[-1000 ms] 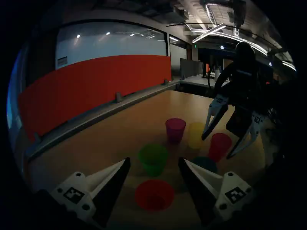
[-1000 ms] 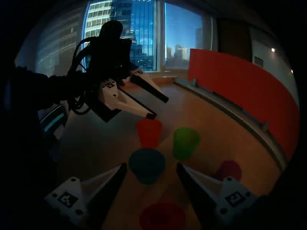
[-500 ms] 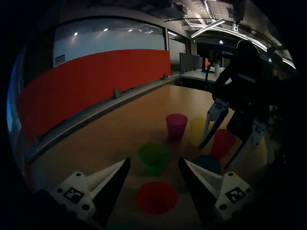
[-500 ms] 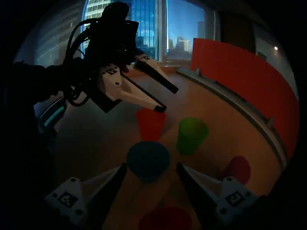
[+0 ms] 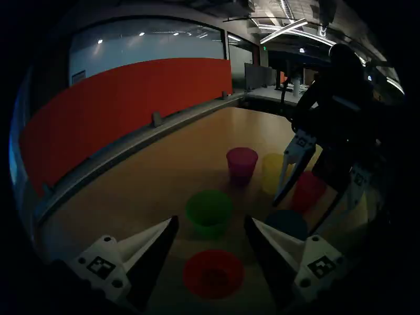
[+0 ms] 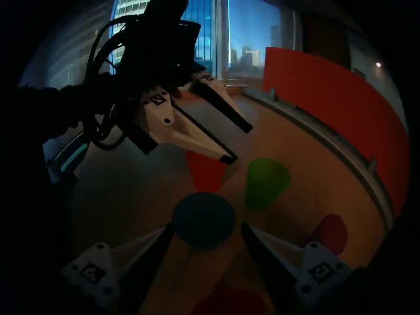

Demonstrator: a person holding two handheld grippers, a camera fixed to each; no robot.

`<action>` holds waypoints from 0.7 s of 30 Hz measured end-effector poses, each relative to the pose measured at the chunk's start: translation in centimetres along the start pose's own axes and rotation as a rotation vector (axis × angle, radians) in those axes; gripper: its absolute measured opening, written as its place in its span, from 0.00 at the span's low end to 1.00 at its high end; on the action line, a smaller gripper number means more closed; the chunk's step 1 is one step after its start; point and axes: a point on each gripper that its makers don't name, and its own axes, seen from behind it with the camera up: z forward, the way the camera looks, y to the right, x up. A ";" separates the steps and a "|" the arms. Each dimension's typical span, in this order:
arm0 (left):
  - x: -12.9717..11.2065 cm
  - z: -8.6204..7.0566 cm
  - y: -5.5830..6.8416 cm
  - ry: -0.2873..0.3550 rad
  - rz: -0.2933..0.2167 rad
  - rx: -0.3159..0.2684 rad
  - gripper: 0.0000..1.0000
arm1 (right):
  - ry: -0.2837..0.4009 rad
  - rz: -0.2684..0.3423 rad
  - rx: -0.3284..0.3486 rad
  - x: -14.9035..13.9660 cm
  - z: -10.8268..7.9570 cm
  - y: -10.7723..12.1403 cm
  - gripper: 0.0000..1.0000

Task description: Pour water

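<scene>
Both spread and empty, the right tool (image 6: 206, 227) draws nearer the blue cup (image 6: 203, 219), the left tool (image 5: 210, 219) a red cup (image 5: 213, 273).

Six small plastic cups stand upright on the wooden table (image 5: 173, 157), mouths up. In the left gripper view the near red cup (image 5: 212, 273) is closest, and it looks empty inside. Just behind it stands the green cup (image 5: 209, 211). Farther back are the pink cup (image 5: 241, 164) and the yellow cup (image 5: 272, 172) — side by side. The blue cup (image 5: 289, 219) sits beside the green one. The far red cup (image 5: 310, 191) stands behind it — partly hidden.
</scene>
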 end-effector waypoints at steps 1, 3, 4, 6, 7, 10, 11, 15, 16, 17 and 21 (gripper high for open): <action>0.0 0.1 0.0 -0.002 0.001 0.000 0.93 | -0.002 -0.002 0.001 0.0 0.1 0.0 1.00; -0.1 0.2 0.0 -0.006 0.001 -0.001 0.92 | -0.005 -0.004 0.002 -0.1 0.3 -0.1 0.99; -0.2 0.3 0.0 -0.008 0.000 -0.002 0.92 | -0.006 -0.004 0.002 -0.1 0.4 -0.1 0.99; -0.2 0.4 0.1 -0.010 -0.002 -0.004 0.92 | -0.008 -0.004 0.003 -0.1 0.7 -0.2 0.99; -0.2 0.4 0.1 -0.011 -0.003 -0.006 0.92 | -0.009 -0.003 0.004 0.0 0.9 -0.2 0.99; -0.3 0.5 0.2 -0.014 -0.005 -0.008 0.92 | -0.011 0.002 0.006 0.0 1.4 -0.3 0.98; -0.3 0.6 0.2 -0.015 -0.005 -0.009 0.92 | -0.011 0.004 0.007 0.0 1.6 -0.3 0.98; -0.2 0.7 0.2 -0.018 -0.001 -0.007 0.92 | -0.014 0.008 0.010 0.0 2.3 -0.5 0.98; -0.2 0.7 0.2 -0.018 -0.001 -0.006 0.92 | -0.015 0.008 0.008 0.0 2.4 -0.5 0.98; -0.2 0.7 0.2 -0.018 0.000 -0.006 0.92 | -0.016 0.008 0.007 0.0 2.6 -0.5 0.97; -0.4 0.8 0.1 -0.021 -0.003 -0.004 0.92 | -0.022 0.018 -0.001 -0.1 3.0 -0.5 0.97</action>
